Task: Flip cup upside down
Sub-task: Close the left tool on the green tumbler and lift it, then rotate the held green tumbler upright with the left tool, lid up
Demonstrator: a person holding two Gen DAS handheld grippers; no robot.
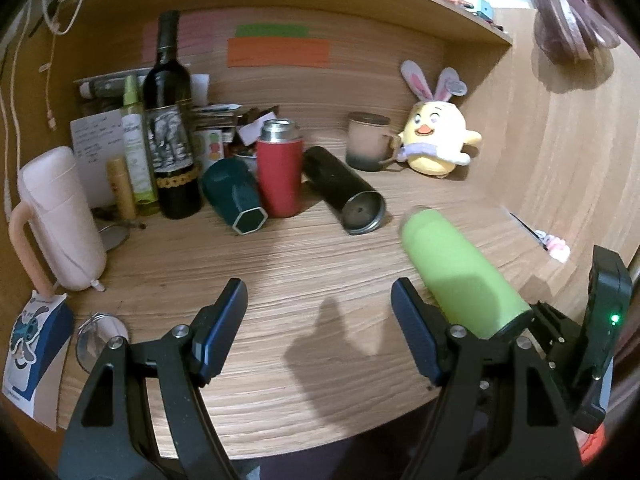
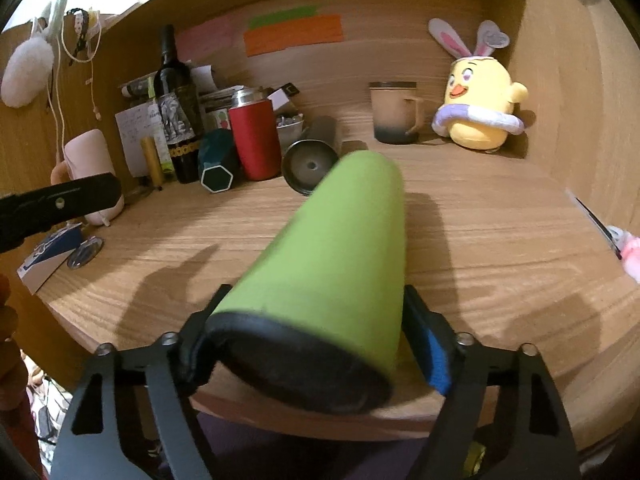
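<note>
A tall green cup (image 2: 332, 256) with a black base rim lies tilted between the fingers of my right gripper (image 2: 312, 332), which is shut on it near its base, above the wooden desk (image 2: 500, 240). Its far end points toward the back of the desk. It also shows in the left wrist view (image 1: 456, 272), to the right of my left gripper (image 1: 320, 320), which is open and empty over the desk's front. The right gripper's body (image 1: 600, 332) shows at the right edge there.
At the back left stand a wine bottle (image 1: 168, 120), a red flask (image 1: 278, 172), a lying dark-green cup (image 1: 234, 196) and a lying black flask (image 1: 344, 196). A pink jug (image 1: 60, 220) stands left. A mug (image 1: 368, 140) and a plush chick (image 1: 436, 136) stand back right.
</note>
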